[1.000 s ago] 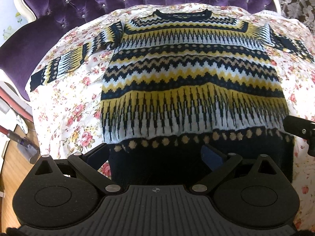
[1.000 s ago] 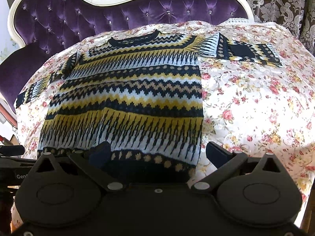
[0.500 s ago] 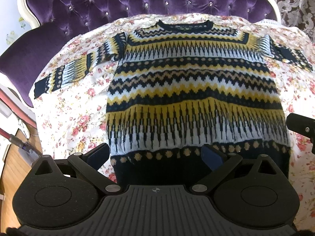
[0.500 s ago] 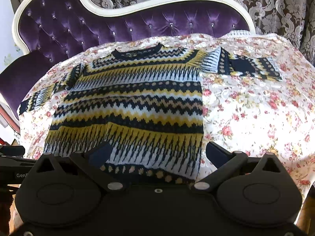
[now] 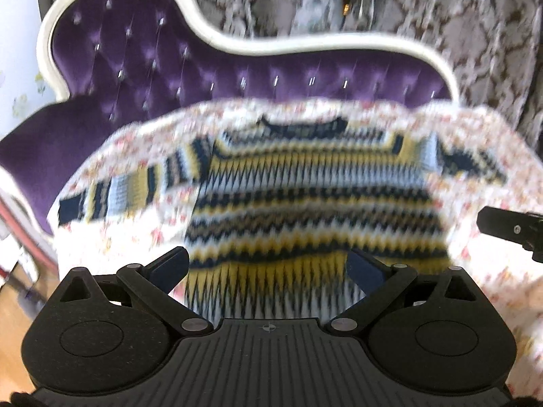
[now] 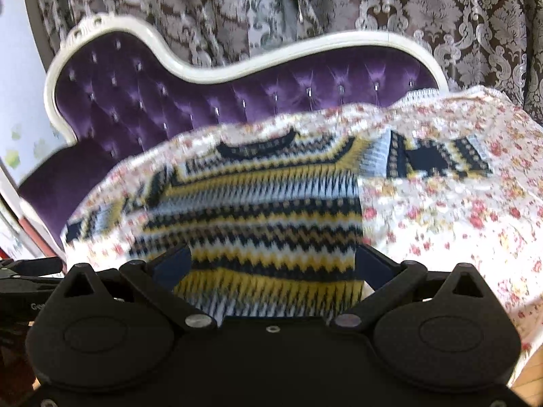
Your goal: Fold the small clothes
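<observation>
Sweater (image 5: 315, 203) lies flat on floral sheet (image 6: 458, 224), sleeves spread, collar toward purple sofa back (image 5: 237, 84). Your left gripper (image 5: 268, 266) and right gripper (image 6: 271, 264) both spread wide, empty, near hem. Risk: blurred view, pinching sheet with knit drags everything.

Chunky knit sweater (image 5: 315, 203) on floral cotton-like sheet (image 6: 458, 224); tufted velvet sofa (image 5: 237, 78) w/ glossy white frame.

The sweater (image 5: 315, 200) lies flat on the sheet (image 6: 458, 224), collar toward the headboard (image 6: 237, 98); curtains (image 6: 441, 10) hang behind it.
</observation>
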`<state>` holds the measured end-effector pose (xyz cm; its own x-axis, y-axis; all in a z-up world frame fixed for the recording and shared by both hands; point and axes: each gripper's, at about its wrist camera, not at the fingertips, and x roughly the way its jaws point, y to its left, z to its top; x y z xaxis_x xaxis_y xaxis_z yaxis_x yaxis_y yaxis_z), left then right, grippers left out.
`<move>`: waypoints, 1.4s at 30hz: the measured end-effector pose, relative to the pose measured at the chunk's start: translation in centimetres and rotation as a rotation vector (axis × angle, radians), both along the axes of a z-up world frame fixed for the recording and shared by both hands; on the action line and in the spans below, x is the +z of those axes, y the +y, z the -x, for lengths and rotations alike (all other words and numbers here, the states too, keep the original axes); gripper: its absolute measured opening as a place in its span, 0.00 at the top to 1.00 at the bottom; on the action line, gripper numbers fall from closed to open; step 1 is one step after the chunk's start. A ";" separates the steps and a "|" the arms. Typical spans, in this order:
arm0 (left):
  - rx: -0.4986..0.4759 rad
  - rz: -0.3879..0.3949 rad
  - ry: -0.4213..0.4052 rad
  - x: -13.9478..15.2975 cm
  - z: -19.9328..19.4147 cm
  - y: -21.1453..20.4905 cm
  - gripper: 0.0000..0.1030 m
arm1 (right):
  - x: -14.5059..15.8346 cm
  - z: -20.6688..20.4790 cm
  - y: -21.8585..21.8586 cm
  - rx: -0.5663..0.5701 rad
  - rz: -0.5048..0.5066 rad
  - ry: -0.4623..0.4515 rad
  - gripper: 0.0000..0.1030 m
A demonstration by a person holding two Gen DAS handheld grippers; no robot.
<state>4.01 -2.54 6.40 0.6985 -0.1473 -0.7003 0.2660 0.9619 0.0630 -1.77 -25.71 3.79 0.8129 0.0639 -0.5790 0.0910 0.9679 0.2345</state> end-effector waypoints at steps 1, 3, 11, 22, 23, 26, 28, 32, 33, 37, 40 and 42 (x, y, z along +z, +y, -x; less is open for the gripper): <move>-0.008 0.015 -0.017 0.4 -0.4 -0.1 0.03 | 0.2 -0.2 -0.5 0.002 -0.016 -0.015 0.00; -0.012 0.037 -0.043 0.8 -1.2 -0.2 0.03 | 0.5 -0.9 -1.6 -0.007 -0.049 -0.031 0.00; -0.060 0.297 -0.078 0.2 -5.2 0.5 0.02 | 0.2 -4.9 -7.5 -0.080 -0.102 -0.051 0.00; -0.007 0.196 -0.039 -3.7 -12.7 -3.2 0.02 | -4.0 -12.4 -14.8 -0.240 0.005 0.058 0.00; -0.004 0.182 -0.039 -4.4 -13.6 -3.5 0.02 | -4.6 -13.1 -15.4 -0.248 0.016 0.067 0.00; 0.003 0.152 -0.050 -6.1 -15.5 -4.3 0.02 | -6.2 -14.9 -16.6 -0.253 0.047 0.089 0.00; 0.008 0.136 -0.057 -7.1 -16.6 -4.8 0.02 | -7.2 -16.0 -17.3 -0.257 0.076 0.100 0.00; 0.014 0.095 -0.065 -9.7 -19.1 -5.7 0.02 | -8.7 -18.3 -18.2 -0.252 0.132 0.101 0.00; 0.012 0.088 -0.063 -10.3 -19.6 -5.9 0.02 | -9.0 -18.7 -18.3 -0.246 0.142 0.102 0.00; 0.004 0.065 -0.040 -13.2 -21.4 -6.3 0.02 | -10.4 -20.5 -18.4 -0.228 0.183 0.105 0.01; -0.002 0.057 0.001 -15.4 -22.4 -6.3 0.00 | -11.3 -21.4 -18.3 -0.232 0.232 0.105 0.01; 0.001 0.095 -0.038 -16.0 -22.1 -5.9 0.00 | -12.1 -21.9 -18.2 -0.235 0.270 0.112 0.01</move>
<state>26.07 -8.40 -9.60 0.7246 -0.2106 -0.6562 0.2639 0.9644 -0.0182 20.08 -43.95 -8.31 0.7175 -0.2844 -0.6359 0.3289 0.9430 -0.0506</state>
